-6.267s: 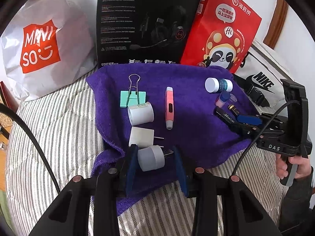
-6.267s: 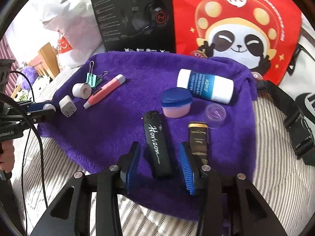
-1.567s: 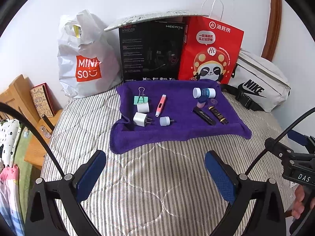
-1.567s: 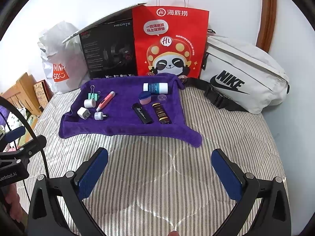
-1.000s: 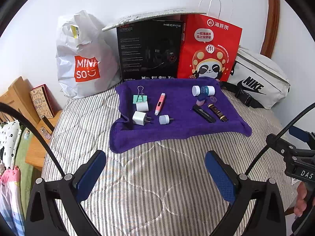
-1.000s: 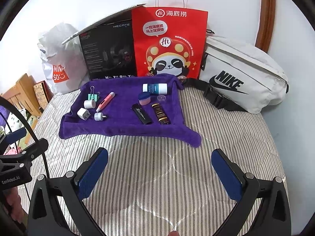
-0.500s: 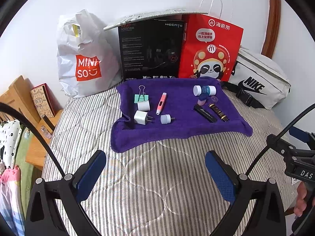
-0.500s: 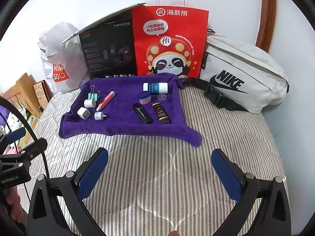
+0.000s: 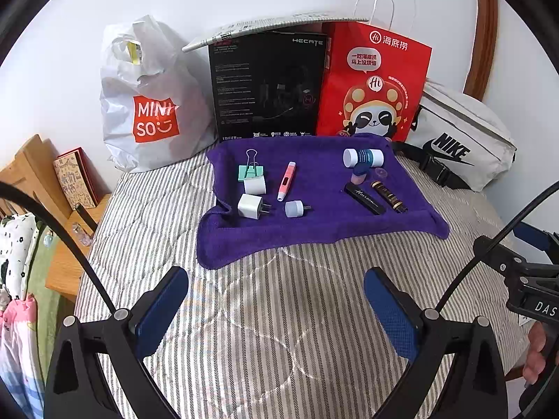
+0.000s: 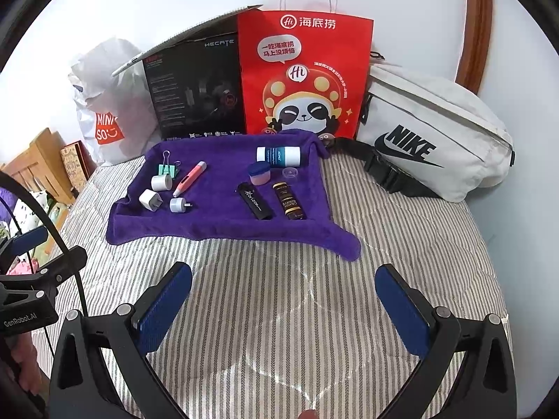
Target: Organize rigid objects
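Over the striped bed, both the left gripper [image 9: 276, 300] and right gripper [image 10: 283, 296] hung wide apart, empty; the purple towel [image 9: 314, 223] at 12 o'clock looked sorted into groups.

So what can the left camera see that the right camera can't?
Only the left wrist view shows the right gripper at its right edge, and the whole MINISO bag. Only the right wrist view shows the left gripper at its left edge, and all of the white Nike bag. Both show the purple towel with the pink pen, black Horizon tube and white plugs on it, plus the red panda bag.
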A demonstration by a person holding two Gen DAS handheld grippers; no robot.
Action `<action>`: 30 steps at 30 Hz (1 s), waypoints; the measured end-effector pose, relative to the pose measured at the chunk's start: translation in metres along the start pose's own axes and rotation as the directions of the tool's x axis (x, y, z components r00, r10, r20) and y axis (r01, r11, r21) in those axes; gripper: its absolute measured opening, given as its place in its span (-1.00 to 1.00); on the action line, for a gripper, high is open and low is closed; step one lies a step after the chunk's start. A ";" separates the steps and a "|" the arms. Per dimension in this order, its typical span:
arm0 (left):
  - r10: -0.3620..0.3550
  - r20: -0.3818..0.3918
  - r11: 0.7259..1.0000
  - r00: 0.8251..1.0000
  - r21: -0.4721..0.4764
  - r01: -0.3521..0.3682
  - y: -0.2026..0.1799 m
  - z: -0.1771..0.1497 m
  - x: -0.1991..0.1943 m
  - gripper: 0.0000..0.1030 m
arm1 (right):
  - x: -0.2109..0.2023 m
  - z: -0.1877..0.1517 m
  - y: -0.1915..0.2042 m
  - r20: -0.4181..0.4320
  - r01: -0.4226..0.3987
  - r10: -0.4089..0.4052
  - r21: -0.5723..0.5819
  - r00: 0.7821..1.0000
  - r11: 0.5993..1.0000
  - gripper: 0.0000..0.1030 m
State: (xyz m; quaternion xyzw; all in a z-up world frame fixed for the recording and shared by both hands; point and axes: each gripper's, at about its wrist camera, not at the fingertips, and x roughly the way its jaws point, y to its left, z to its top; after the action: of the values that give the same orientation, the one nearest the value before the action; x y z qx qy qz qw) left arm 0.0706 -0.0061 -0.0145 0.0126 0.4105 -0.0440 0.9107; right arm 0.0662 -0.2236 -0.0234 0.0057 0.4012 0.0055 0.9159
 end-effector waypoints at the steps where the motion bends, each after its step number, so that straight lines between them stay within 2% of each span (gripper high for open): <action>1: -0.001 -0.001 1.000 1.000 0.001 0.001 0.000 0.000 0.000 0.97 | 0.000 0.000 0.000 0.000 0.001 -0.001 0.000 1.000 1.000 1.00; 30: 0.007 -0.011 1.000 1.000 -0.001 -0.007 0.002 -0.001 0.001 0.97 | 0.000 0.000 0.000 -0.002 0.004 -0.004 -0.001 1.000 1.000 1.00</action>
State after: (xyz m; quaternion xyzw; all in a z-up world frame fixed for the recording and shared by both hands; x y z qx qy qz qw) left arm 0.0704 -0.0045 -0.0157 0.0137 0.4154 -0.0403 0.9087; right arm 0.0661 -0.2238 -0.0231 0.0045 0.4021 0.0041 0.9156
